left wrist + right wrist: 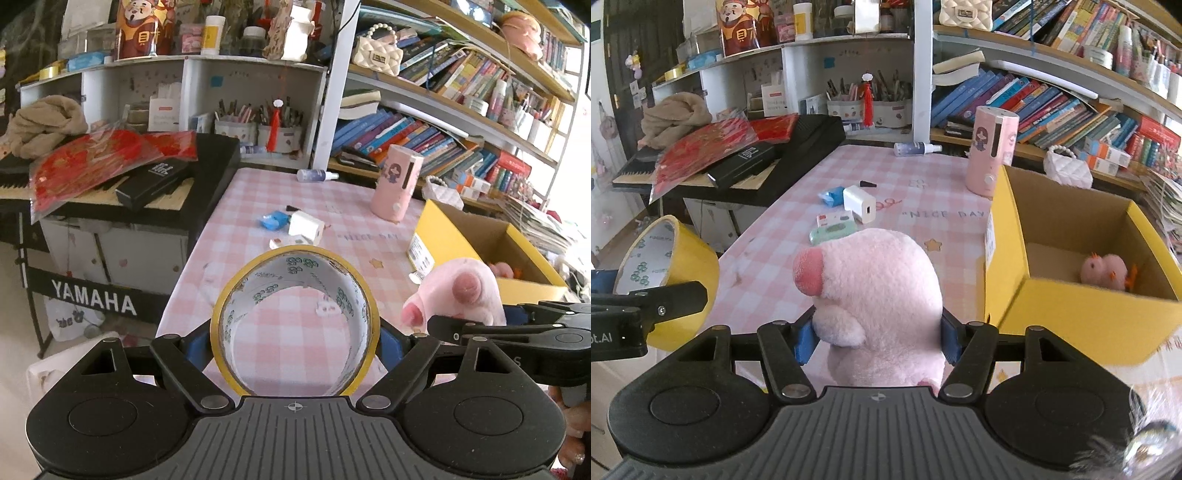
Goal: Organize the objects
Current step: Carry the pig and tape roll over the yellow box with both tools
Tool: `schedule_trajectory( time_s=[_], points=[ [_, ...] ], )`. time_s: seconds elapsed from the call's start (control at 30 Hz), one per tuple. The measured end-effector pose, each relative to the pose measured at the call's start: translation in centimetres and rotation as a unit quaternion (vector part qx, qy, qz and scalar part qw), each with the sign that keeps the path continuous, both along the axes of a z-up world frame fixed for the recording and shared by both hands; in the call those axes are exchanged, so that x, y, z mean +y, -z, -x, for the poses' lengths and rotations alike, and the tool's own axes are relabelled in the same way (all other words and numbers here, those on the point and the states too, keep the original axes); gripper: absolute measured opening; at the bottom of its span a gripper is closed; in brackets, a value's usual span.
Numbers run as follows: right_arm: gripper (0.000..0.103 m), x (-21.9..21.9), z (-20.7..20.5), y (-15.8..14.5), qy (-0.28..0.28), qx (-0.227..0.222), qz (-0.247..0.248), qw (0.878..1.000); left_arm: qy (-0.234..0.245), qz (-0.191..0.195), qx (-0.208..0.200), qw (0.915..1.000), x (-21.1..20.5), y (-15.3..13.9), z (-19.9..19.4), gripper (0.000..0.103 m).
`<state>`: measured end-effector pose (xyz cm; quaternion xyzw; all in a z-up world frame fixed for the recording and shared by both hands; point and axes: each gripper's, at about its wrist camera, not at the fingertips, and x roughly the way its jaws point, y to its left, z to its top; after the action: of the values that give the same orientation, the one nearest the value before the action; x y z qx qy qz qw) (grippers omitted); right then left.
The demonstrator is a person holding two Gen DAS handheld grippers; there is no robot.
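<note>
- Your left gripper (295,341) is clamped across the outer rim of the yellow tape roll (295,321), which hangs in the air above the near edge of the pink checked table (325,195).
- The roll looks stiff and light, so it should not give under the pads; its smooth sides could let it slip or swivel, so keep the pads square on opposite sides of the ring.
- Your right gripper (877,338) is squeezing the pink plush pig (875,295) around its body, just left of the yellow cardboard box (1082,306).
- The pig is soft and very light: it compresses in the grip and may spring or roll on release, so hold its thick middle, not an ear or the snout.
- The box stands open with a small pink plush chick (1106,271) on its floor; it seems the likely place for both.
</note>
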<state>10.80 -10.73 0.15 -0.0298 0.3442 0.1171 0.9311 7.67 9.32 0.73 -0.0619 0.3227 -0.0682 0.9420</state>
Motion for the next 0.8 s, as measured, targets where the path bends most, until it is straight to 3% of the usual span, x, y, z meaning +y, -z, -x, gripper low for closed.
schedule_trajectory(
  time_s=[0.3,0.8],
  points=[
    [0.061,-0.9,5.8,1.0,0.024,0.014,-0.01,1.0,0.039,-0.007,0.015,0.9991,-1.3,0.7,4.0,0.086],
    [0.061,-5.8,12.4,2.2,0.135,0.042,-0.024,0.99,0.146,-0.018,0.024,0.9888,-6.2,1.3,7.0,0.086]
  ],
)
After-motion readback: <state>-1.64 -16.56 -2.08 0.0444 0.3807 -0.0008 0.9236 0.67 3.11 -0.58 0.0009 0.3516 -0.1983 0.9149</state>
